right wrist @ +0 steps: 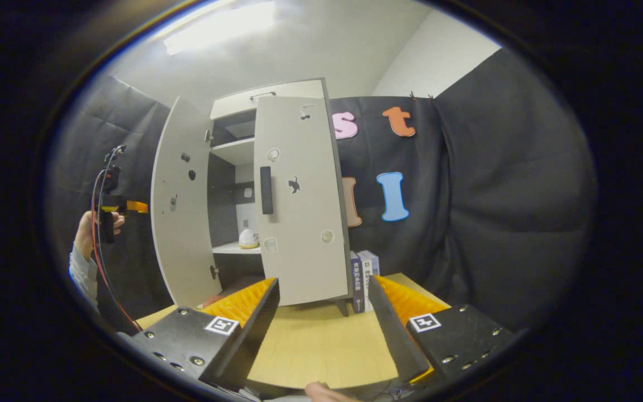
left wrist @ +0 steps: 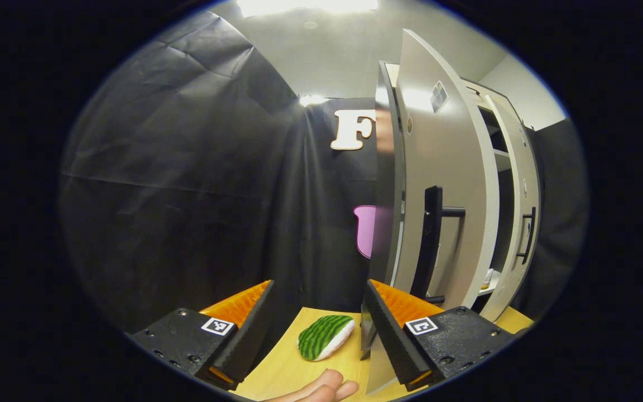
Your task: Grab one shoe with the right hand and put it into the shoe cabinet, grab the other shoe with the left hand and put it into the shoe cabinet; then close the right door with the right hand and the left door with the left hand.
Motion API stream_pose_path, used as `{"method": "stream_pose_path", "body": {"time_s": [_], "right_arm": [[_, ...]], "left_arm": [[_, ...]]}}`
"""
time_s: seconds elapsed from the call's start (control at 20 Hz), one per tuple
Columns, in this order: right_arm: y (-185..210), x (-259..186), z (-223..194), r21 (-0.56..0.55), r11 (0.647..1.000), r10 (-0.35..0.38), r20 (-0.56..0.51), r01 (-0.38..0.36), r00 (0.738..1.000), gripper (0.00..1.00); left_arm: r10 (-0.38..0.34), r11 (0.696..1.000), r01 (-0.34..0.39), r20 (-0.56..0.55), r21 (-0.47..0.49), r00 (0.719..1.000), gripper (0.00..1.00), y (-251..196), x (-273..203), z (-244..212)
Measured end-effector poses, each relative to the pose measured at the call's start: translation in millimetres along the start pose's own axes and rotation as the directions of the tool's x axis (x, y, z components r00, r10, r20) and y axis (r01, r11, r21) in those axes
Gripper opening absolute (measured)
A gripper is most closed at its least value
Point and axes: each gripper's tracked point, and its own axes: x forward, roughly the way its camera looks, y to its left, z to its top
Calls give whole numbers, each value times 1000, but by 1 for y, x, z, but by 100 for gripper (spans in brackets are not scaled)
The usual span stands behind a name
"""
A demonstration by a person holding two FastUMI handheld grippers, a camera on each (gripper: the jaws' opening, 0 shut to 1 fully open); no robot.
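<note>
We hold the left gripper spread beside the left door; rigid and light-swinging, it pushes best near its handle.

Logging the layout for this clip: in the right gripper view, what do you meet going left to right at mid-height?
Hand holding the left gripper → open left door → cabinet interior with a shoe on its shelf → right door, partly closed → books beside the cabinet.
</note>
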Motion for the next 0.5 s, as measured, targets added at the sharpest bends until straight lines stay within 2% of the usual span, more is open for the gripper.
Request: {"method": "stream_pose_path", "body": {"time_s": [0.05,0.1,0.15,0.2,0.3,0.35,0.45,0.5], "right_arm": [[0,-2,0,1,1000,0,2,0,1000,93],[0,-2,0,0,1000,1,2,-1,1000,93],[0,-2,0,-3,1000,5,1,-5,1000,95],[1,-5,0,-6,1000,7,3,-7,1000,93],[1,-6,0,-9,1000,11,5,-10,1000,93],[2,-6,0,-7,1000,14,6,-14,1000,95],[3,-7,-1,-1,1000,19,7,-19,1000,93],[2,-8,-1,-1,1000,20,8,-20,1000,98]], "left_arm": [[-9,1000,9,-6,-3,1000,93,-4,2,2],[-19,1000,19,-13,-13,1000,96,-8,5,3],[-45,999,44,-31,-21,998,93,-16,7,-1],[-86,996,84,-65,-28,994,93,-29,8,-7],[-71,997,74,-113,20,991,93,-27,12,-13],[-79,995,85,-97,61,992,92,-29,9,-9],[-83,995,88,-107,43,991,93,-35,6,-8],[-81,996,84,-122,21,989,91,-39,5,-10]]}}
